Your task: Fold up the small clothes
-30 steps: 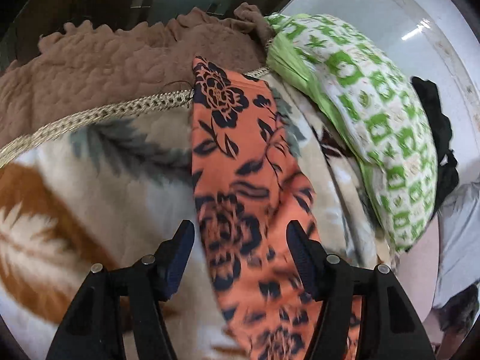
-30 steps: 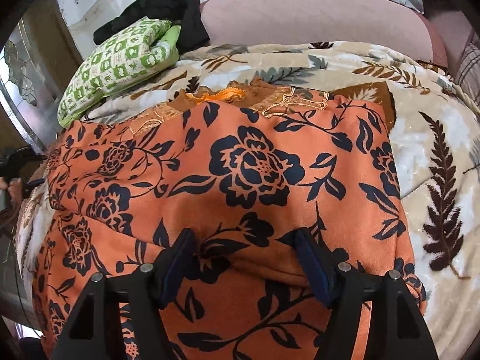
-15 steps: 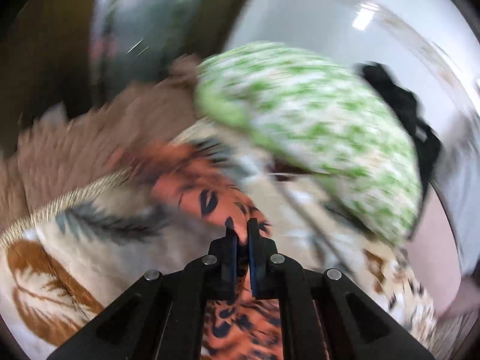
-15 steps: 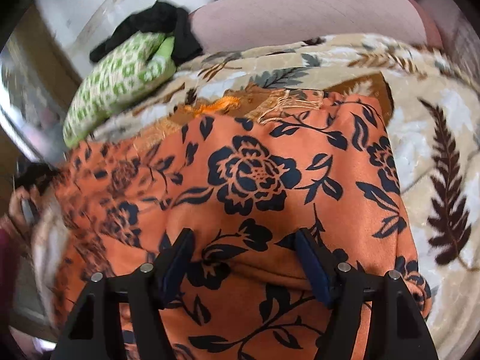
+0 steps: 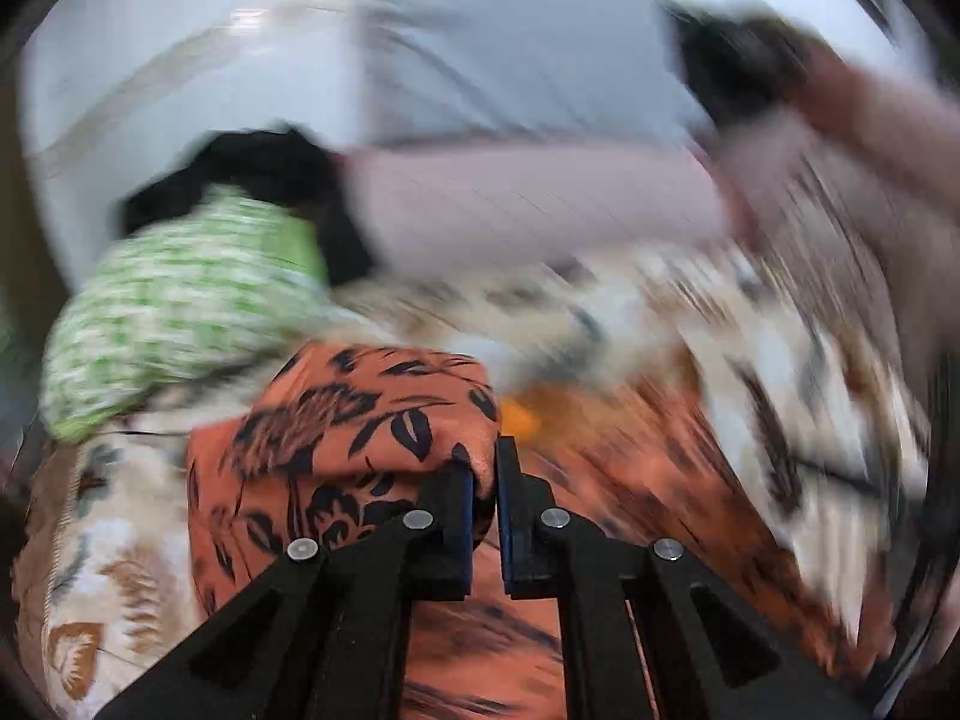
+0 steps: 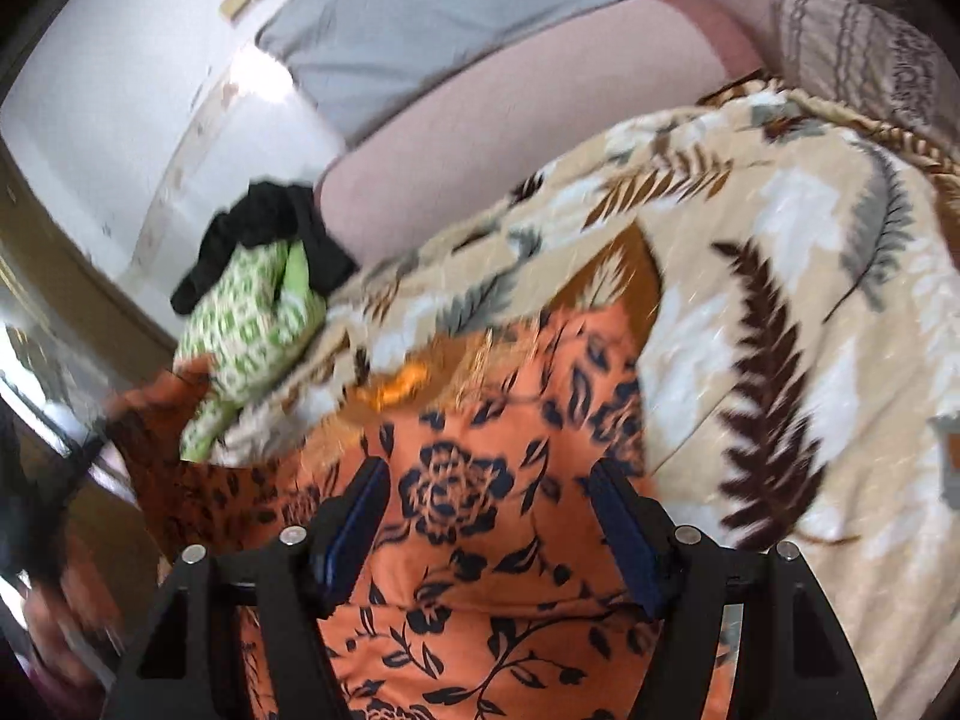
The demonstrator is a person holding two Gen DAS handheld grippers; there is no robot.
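An orange garment with a dark flower print (image 6: 480,516) lies on a leaf-patterned blanket (image 6: 798,324). My left gripper (image 5: 485,474) is shut on a bunched edge of this orange garment (image 5: 360,432) and holds it raised off the bed; that view is blurred by motion. My right gripper (image 6: 492,516) is open and hovers just above the flat part of the cloth, its blue pads apart and nothing pinched. In the right wrist view the lifted edge (image 6: 162,420) shows at the far left with a blurred hand (image 6: 54,612) below it.
A green-and-white patterned cushion (image 6: 252,324) with a black cloth (image 6: 264,234) on it sits at the back left by the wall. Behind the blanket run a pink bolster (image 6: 528,138) and a grey pillow (image 6: 432,18). A brown patterned pillow (image 6: 858,42) is at the far right.
My left gripper shut on the garment's edge, then swung fast across the bed with it, lifting and rolling. My right gripper rose a little and tilted, still open.
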